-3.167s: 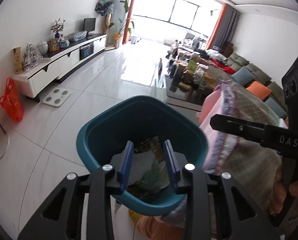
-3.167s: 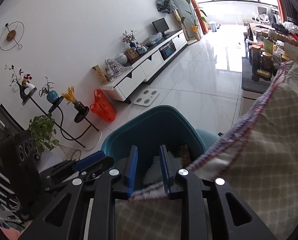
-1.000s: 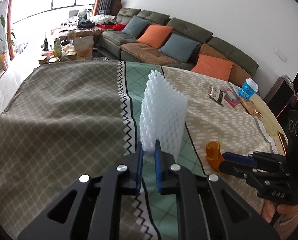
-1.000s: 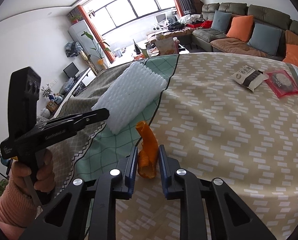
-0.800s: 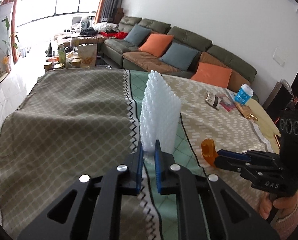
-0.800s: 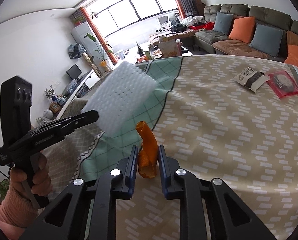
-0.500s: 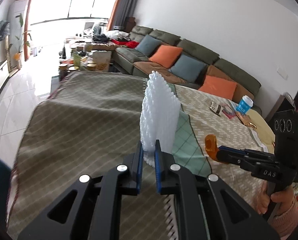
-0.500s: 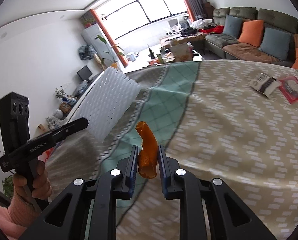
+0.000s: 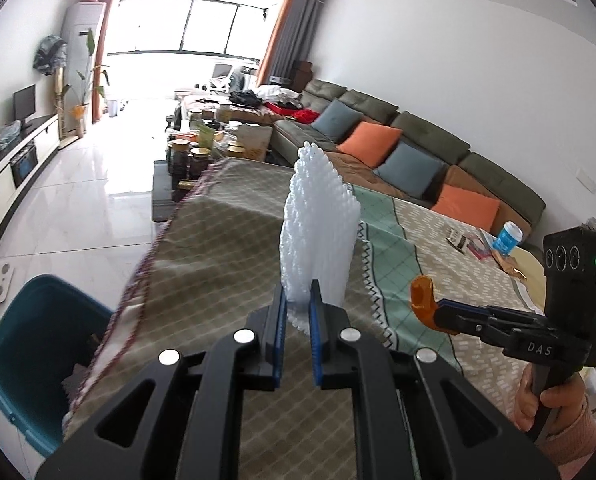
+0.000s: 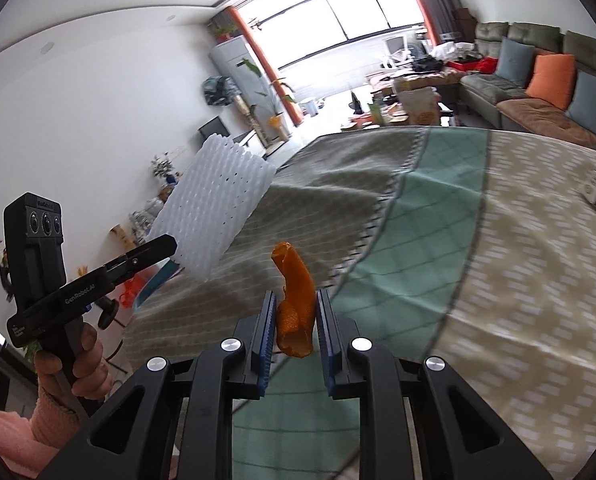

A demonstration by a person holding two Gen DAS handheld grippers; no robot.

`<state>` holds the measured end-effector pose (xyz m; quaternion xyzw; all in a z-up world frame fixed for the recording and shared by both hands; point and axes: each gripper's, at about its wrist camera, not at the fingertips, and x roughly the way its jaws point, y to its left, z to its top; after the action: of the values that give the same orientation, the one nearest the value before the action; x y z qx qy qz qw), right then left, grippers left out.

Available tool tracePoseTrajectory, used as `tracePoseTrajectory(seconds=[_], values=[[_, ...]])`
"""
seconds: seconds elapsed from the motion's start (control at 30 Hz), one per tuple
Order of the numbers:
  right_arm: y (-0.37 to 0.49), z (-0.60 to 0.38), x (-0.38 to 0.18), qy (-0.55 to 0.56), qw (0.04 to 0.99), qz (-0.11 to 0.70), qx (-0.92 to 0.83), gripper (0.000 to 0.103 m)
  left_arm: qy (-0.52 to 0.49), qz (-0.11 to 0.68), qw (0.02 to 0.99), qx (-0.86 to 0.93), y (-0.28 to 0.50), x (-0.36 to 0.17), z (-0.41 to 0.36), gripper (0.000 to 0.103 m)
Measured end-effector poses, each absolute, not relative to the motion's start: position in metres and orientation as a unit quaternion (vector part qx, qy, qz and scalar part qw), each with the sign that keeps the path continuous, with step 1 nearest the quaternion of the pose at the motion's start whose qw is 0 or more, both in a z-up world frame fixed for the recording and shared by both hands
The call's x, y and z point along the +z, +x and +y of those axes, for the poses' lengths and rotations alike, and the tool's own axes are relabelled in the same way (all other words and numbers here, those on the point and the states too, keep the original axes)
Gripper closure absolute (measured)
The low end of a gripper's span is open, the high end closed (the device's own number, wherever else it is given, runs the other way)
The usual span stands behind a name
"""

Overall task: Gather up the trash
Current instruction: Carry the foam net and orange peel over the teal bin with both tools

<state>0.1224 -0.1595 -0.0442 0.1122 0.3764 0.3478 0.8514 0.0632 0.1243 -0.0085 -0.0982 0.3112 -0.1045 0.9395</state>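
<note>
1. Foam net point(image 9: 318, 236), a white mesh sleeve, stands upright between the blue pads of the left gripper point(image 9: 297, 322), which is closed tight on its lower edge, above a patterned tablecloth point(image 9: 226, 280).
2. From the right wrist view, the same foam net point(image 10: 218, 208) juts up and to the right from the left gripper point(image 10: 166, 250), held clear of the cloth near the table's left edge.
3. Orange peel point(image 10: 294, 308), a curled strip, sits pinched between the pads of the right gripper point(image 10: 296, 328), jaws narrowed onto its lower half, its tip curling up and to the left.
4. In the left wrist view, the right gripper point(image 9: 438, 312) reaches in from the right, the peel point(image 9: 422, 298) at its tip, raised over the green band of the cloth.
5. A teal bin point(image 9: 22, 344) stands on the white tile floor just beside the table's left edge, partly hidden by the hanging cloth; some paper and wrappers lie inside it.
6. At the far end of the table lie a small packet point(image 9: 458, 238), a red wrapper point(image 9: 480, 246) and a blue cup point(image 9: 508, 236), well apart from both grippers.
7. A green sofa point(image 9: 430, 148) with orange and blue cushions lines the right wall; a white TV cabinet point(image 9: 14, 160) runs along the left.
8. The person's hands point(image 10: 72, 368) grip each tool's black handle, pink cuffs showing at the wrists.
</note>
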Motion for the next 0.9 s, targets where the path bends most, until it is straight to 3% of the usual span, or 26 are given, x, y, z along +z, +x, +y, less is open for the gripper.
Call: tracePoseTrajectory(seconds=[0.9], values=[[0.116, -0.030, -0.038, 0.056, 0.787, 0.392, 0.472, 0.083, -0.149, 0.299, 0.942, 0.021, -0.004, -0.020, 0.226, 0.091]])
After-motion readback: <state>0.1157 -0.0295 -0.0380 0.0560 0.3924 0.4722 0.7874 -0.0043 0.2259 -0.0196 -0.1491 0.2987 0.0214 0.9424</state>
